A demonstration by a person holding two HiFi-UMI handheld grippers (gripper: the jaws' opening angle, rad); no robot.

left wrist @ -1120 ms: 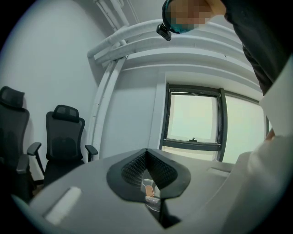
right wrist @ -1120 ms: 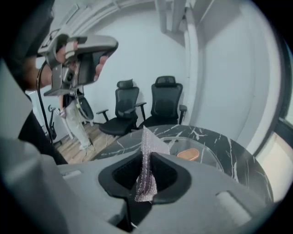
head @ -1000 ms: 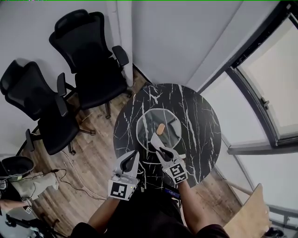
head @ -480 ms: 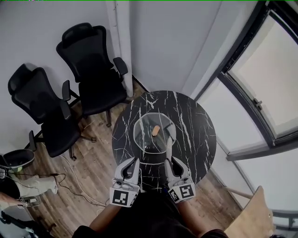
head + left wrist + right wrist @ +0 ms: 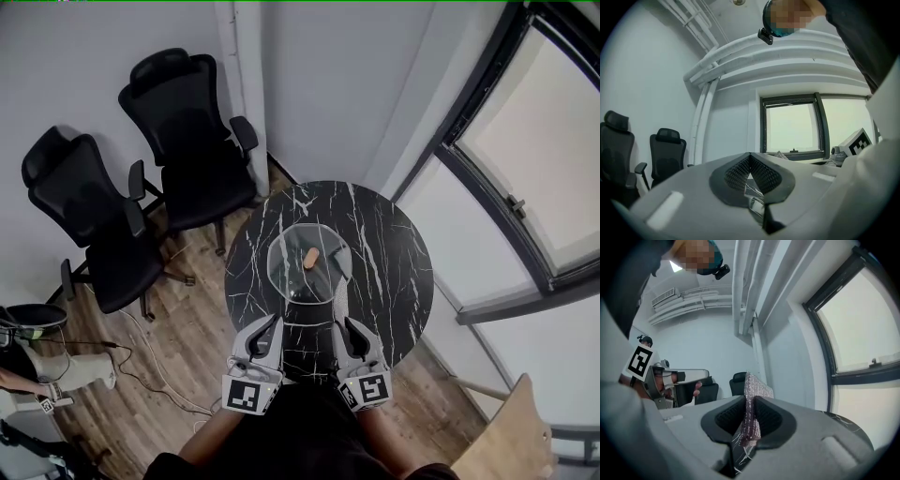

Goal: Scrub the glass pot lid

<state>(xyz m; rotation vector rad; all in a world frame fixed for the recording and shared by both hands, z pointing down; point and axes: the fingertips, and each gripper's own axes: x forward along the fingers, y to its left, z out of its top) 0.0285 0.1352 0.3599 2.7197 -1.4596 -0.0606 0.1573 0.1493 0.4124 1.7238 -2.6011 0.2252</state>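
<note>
A round black marble bench [image 5: 398, 281] stood in a corner beside two chairs [image 5: 178, 131]. From the head, the lid [image 5: 309, 258] lay flat mid-bench, with the left gripper [image 5: 270, 326] and right gripper [image 5: 343, 326] nearer, apart from it. The left view showed jaws pressed together, empty. The right view showed jaws pinching a scrub pad [image 5: 757, 387]. Scrubbing seemed unstarted; the pad next needs lowering onto the glass.

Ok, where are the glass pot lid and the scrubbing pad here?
glass pot lid [image 5: 312, 257]: head view, its central knob.
scrubbing pad [image 5: 754, 387]: right gripper view, part above the jaws.
</note>
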